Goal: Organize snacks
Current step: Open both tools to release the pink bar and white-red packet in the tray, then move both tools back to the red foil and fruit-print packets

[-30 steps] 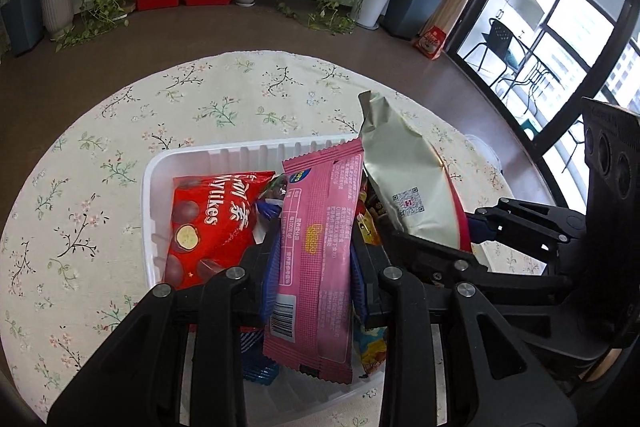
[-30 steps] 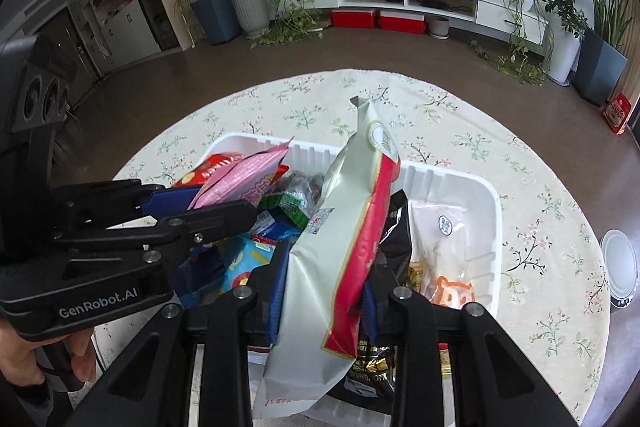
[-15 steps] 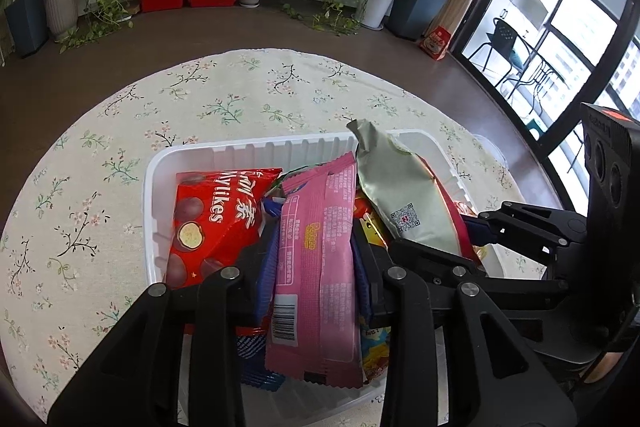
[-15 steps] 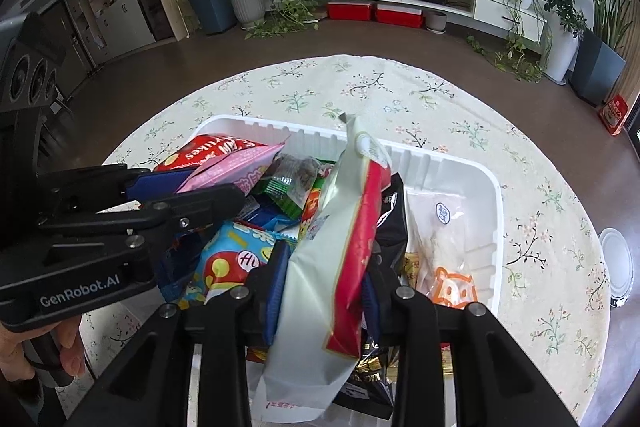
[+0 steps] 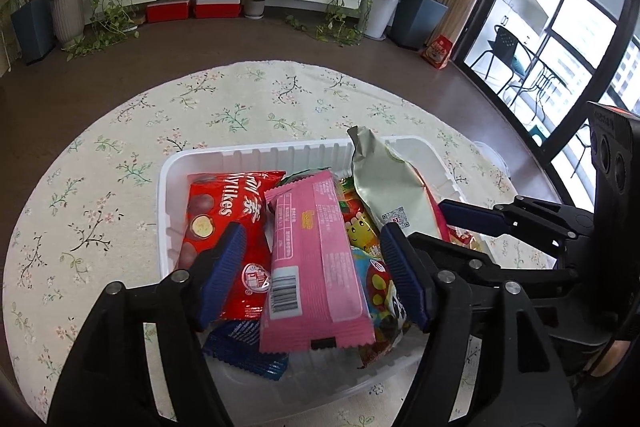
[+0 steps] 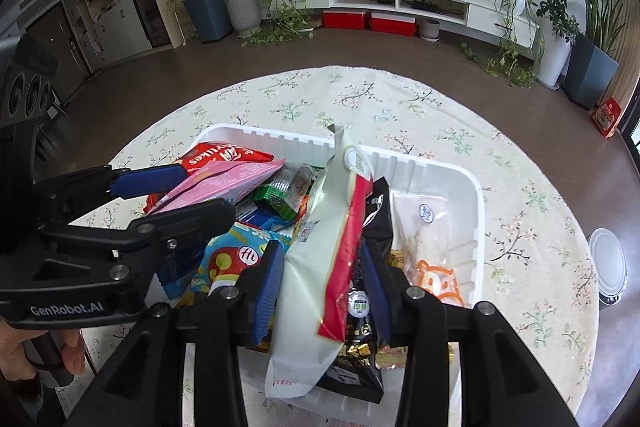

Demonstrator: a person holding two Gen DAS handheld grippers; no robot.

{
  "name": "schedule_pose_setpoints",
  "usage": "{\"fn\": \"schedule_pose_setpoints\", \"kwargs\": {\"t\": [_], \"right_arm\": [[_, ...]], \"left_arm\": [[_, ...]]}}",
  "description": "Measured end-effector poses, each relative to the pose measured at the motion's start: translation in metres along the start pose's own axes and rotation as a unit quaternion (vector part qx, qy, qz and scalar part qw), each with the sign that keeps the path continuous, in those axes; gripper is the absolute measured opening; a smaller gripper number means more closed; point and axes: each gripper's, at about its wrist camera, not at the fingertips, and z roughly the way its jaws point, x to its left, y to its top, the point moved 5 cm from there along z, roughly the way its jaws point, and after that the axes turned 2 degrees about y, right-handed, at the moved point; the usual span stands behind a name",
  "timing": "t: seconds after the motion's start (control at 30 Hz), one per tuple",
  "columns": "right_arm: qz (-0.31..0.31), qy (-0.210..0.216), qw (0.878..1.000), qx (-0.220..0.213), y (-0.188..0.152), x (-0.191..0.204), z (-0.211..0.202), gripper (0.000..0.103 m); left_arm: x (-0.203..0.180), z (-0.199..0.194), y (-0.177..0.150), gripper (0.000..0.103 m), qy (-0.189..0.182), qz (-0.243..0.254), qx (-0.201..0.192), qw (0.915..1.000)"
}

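Note:
A white plastic tray (image 5: 256, 155) on the round floral table holds several snack packs. In the left wrist view my left gripper (image 5: 316, 271) is open, its blue pads well apart on either side of a pink snack pack (image 5: 314, 259) that lies on the pile. A red Mylikes bag (image 5: 224, 223) lies to its left. In the right wrist view my right gripper (image 6: 320, 283) is open around a pale green and red bag (image 6: 324, 267), which leans on the other snacks in the tray (image 6: 420, 167). The left gripper (image 6: 176, 195) shows there beside the pink pack (image 6: 224, 183).
A white round lid (image 6: 608, 267) lies on the table at the right edge. A black pack (image 6: 360, 311) and a clear pack with an orange print (image 6: 428, 259) sit in the tray's right part. Floral tablecloth (image 5: 240, 99) surrounds the tray.
Both grippers lowered their packs into the tray and opened. The pink pack and the pale green bag now rest on the pile, no longer clamped.

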Motion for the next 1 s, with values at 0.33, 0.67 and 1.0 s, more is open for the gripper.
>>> {"fn": "schedule_pose_setpoints", "kwargs": {"t": [0.33, 0.67, 1.0], "right_arm": [[0.034, 0.013, 0.998, -0.048, -0.024, -0.014, -0.065, 0.068], [0.119, 0.031, 0.990, -0.066, -0.123, -0.019, -0.128, 0.079], [0.139, 0.052, 0.988, -0.048, -0.186, 0.016, -0.140, 0.079]], "left_arm": [[-0.003, -0.073, -0.024, 0.101, 0.000, 0.016, -0.046, 0.9988], [-0.039, -0.151, -0.131, 0.103, 0.045, 0.066, -0.033, 0.9963], [-0.076, -0.155, -0.253, 0.096, 0.051, -0.005, 0.071, 0.9961]]}}
